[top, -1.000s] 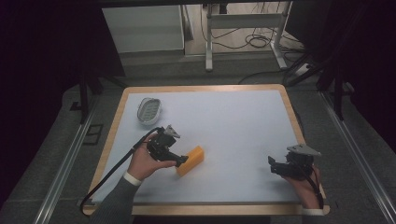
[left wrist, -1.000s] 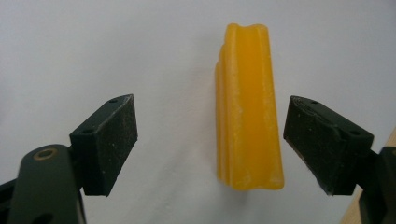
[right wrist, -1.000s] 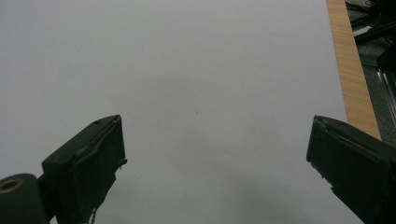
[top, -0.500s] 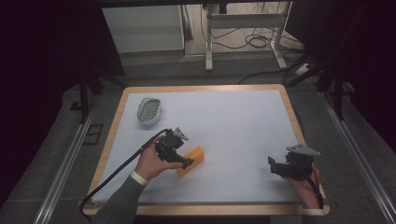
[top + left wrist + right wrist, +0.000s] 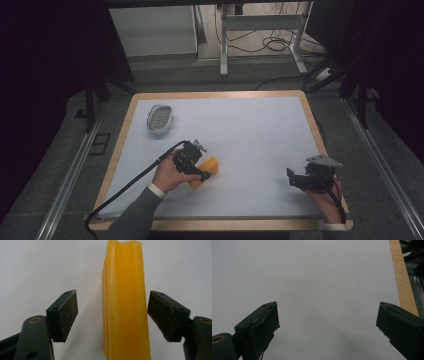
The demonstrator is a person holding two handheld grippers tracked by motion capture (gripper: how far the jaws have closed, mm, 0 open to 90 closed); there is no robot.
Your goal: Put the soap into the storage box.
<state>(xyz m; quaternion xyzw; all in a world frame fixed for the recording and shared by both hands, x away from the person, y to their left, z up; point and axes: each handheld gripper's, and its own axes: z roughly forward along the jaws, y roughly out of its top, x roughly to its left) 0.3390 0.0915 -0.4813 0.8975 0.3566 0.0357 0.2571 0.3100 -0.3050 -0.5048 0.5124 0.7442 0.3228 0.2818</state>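
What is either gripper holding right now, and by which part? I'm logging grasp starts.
Nothing yet. The left gripper is open, jaws straddling the yellow-orange block without touching it; the right gripper is open over bare tabletop.

left tongs: black body as i see it from the high view, two flat black jaws with rough dark pads, small screw holes, round brass-coloured pivot pins
left cable: thick, black, trailing from the left tongs
right tongs: black, grey three-cornered plate on top, worn pad edges
left sleeve: grey, with a white cuff
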